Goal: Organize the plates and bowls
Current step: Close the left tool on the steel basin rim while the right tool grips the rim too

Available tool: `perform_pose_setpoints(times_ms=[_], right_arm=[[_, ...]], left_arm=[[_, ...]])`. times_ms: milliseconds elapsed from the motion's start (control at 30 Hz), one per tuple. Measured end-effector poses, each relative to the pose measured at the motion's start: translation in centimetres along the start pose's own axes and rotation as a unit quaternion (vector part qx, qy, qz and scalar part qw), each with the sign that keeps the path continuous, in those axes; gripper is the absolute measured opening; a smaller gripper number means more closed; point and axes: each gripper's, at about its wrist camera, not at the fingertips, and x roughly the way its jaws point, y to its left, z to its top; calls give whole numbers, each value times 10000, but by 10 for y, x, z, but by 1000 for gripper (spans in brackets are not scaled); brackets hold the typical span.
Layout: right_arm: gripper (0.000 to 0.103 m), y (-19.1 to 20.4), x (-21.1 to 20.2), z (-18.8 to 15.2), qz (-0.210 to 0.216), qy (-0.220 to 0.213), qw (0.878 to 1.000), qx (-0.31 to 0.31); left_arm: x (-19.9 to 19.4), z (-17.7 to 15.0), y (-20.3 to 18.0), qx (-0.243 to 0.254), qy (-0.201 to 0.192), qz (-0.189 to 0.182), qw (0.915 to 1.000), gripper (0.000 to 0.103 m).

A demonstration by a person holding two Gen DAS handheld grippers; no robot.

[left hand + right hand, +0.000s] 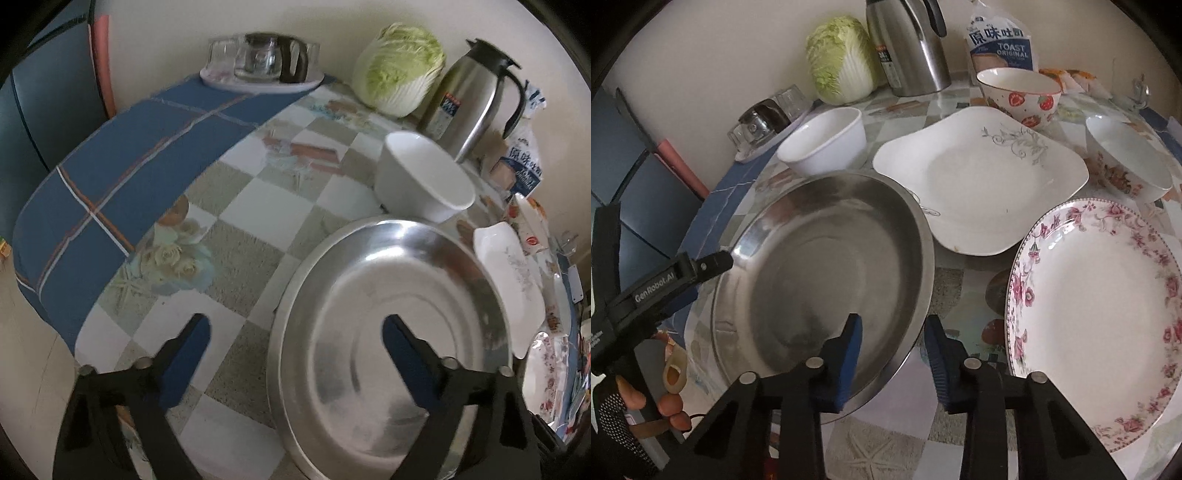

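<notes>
A large steel plate (391, 325) (827, 273) lies on the table. My left gripper (295, 332) is open, straddling its left rim, one finger outside and one over the plate. My right gripper (894, 332) is open, straddling its right rim. A plain white bowl (424, 177) (823, 144) stands behind the steel plate. A white square plate with a grey vine print (979, 177) (509, 280) lies to the right. A pink-flowered round plate (1100, 317) lies at the front right. A strawberry bowl (1019, 92) and a flower-print bowl (1126, 162) stand further back.
A cabbage (399, 66) (842, 59), a steel thermos jug (472, 99) (912, 44) and a toast bag (1001, 40) stand along the wall. A tray with glassware (258, 59) (768, 118) sits at the back left. A blue cloth (110, 177) covers the table's left edge.
</notes>
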Motion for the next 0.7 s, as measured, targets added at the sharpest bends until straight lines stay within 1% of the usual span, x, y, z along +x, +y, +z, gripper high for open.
perform_pose_setpoints(times_ms=[67, 167, 267, 433, 500, 533, 567, 600, 633, 700], right_arm=[[29, -1, 5, 1, 2, 92, 9999, 62], [24, -2, 12, 1, -29, 188, 9998, 111], [22, -4, 18, 3, -45, 218, 9997, 138], [21, -6, 27, 5, -44, 337, 9993, 168], [22, -4, 29, 7, -65, 338, 9994, 106], [22, -4, 29, 7, -64, 342, 9994, 74], [22, -2, 29, 7, -45, 355, 9993, 63], [22, -2, 29, 7, -23, 368, 9993, 60], [22, -3, 29, 7, -45, 389, 9992, 54], [22, -3, 28, 7, -37, 411, 9991, 37]], left_arm=[[9, -1, 2, -4, 122, -43, 9999, 76], [19, -2, 3, 28, 231, -45, 9997, 65], [23, -3, 3, 38, 223, -75, 9997, 63], [27, 0, -5, 265, 110, 62, 9996, 62], [27, 0, -9, 383, 85, 49, 9992, 49], [26, 0, -10, 398, 87, 11, 9992, 40], [25, 0, -9, 373, 97, 26, 9993, 39], [25, 1, -6, 303, 110, 26, 9995, 35], [24, 1, -3, 213, 108, 14, 9997, 28], [21, 0, 4, 62, 139, -83, 9998, 26]])
